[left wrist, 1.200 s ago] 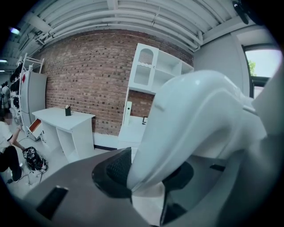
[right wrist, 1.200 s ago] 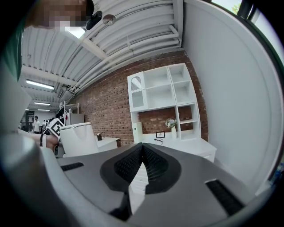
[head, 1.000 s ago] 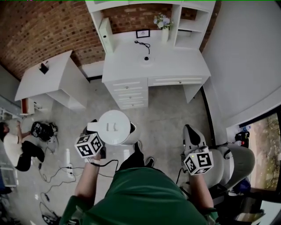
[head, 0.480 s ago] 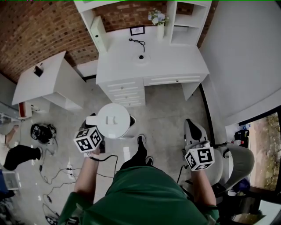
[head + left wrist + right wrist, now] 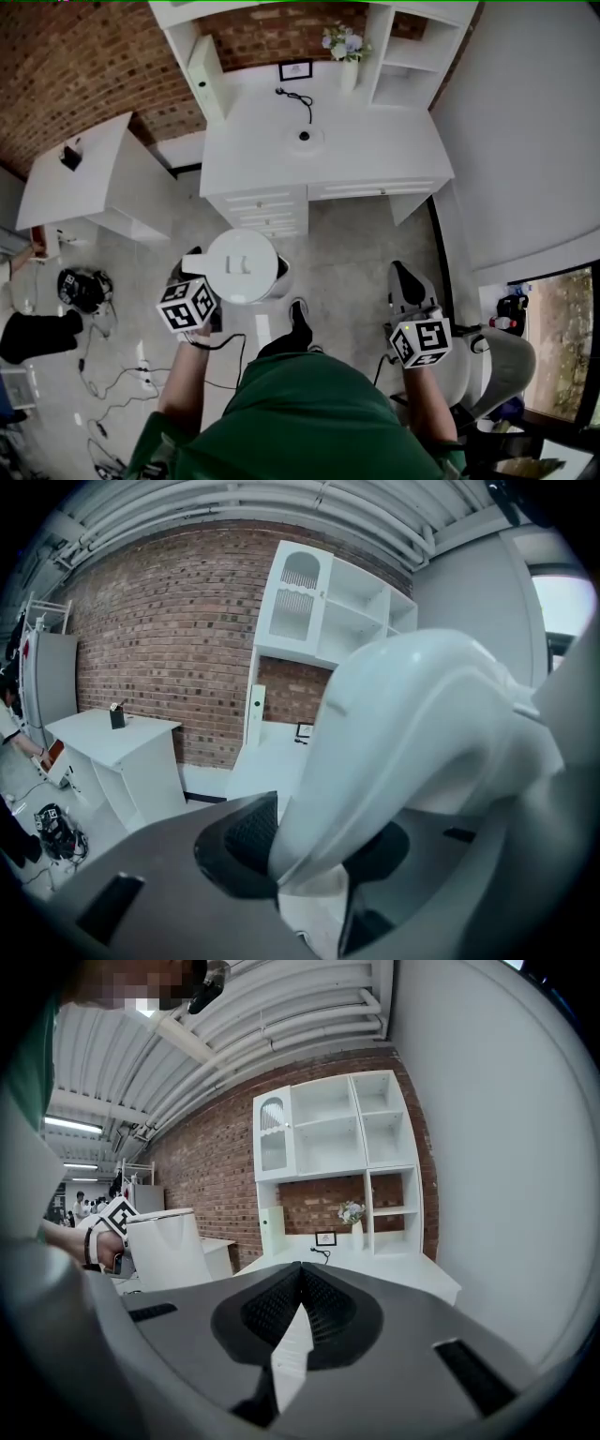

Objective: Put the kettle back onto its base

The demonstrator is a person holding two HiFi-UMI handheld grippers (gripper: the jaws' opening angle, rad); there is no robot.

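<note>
A white kettle [image 5: 242,265] hangs above the floor, a short way in front of the white desk [image 5: 375,155]. My left gripper [image 5: 199,281] is shut on its handle [image 5: 394,733], which fills the left gripper view between the dark pads [image 5: 246,834]. The round kettle base [image 5: 304,136] lies on the desk with its black cord, and it shows far off as the base [image 5: 322,1253] in the right gripper view. My right gripper [image 5: 401,275] is at the right, shut with nothing in it, its fingertips meeting. The kettle [image 5: 169,1246] also shows at the left of that view.
A white side table [image 5: 84,178] stands at the left. Cables [image 5: 112,366] and a black bag [image 5: 80,286] lie on the floor. A grey chair [image 5: 492,361] is close at my right. A vase of flowers [image 5: 342,42] and a small frame [image 5: 295,70] sit at the desk's back.
Both grippers and the held kettle have moved forward toward the desk, which now sits a little lower and larger in the head view. The person at the left edge has slid mostly out of view.
</note>
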